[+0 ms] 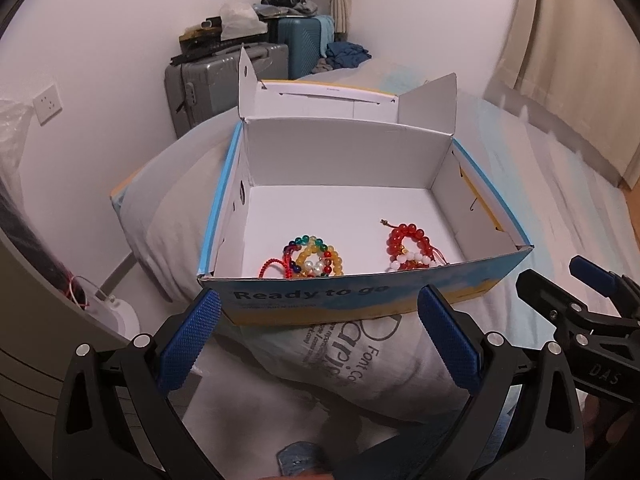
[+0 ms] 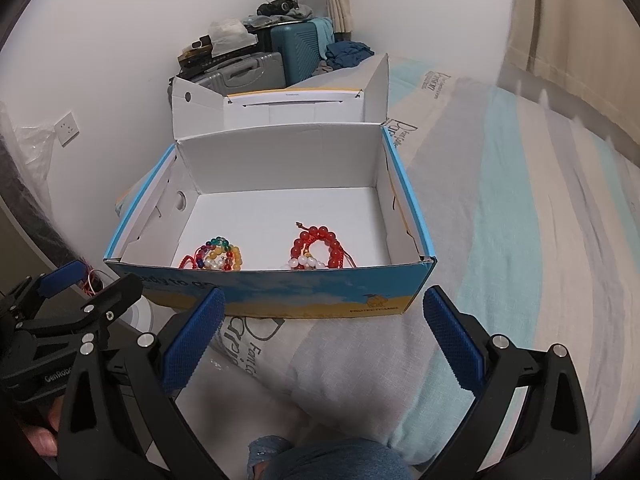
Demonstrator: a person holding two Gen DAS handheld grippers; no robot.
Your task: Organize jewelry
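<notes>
An open blue and yellow cardboard box [image 1: 360, 292] [image 2: 280, 288] rests on a pillow on the bed, lid folded back. Inside, near the front wall, lie two heaps of bead bracelets: a multicoloured and yellow heap [image 1: 314, 258] [image 2: 220, 254] on the left and a red and white heap [image 1: 408, 246] [image 2: 316, 248] on the right. My left gripper [image 1: 320, 340] is open in front of the box, nothing between its fingers. My right gripper [image 2: 324, 344] is also open and empty, just before the box's front wall. Each gripper shows at the other view's edge.
A grey pillow [image 1: 360, 364] with printed lettering lies under the box on a striped bedspread [image 2: 520, 220]. Grey [image 1: 216, 84] and teal [image 1: 300, 44] suitcases piled with clutter stand by the far wall. A blue-jeaned knee [image 2: 320, 460] shows at the bottom. Curtains [image 2: 580, 32] hang on the right.
</notes>
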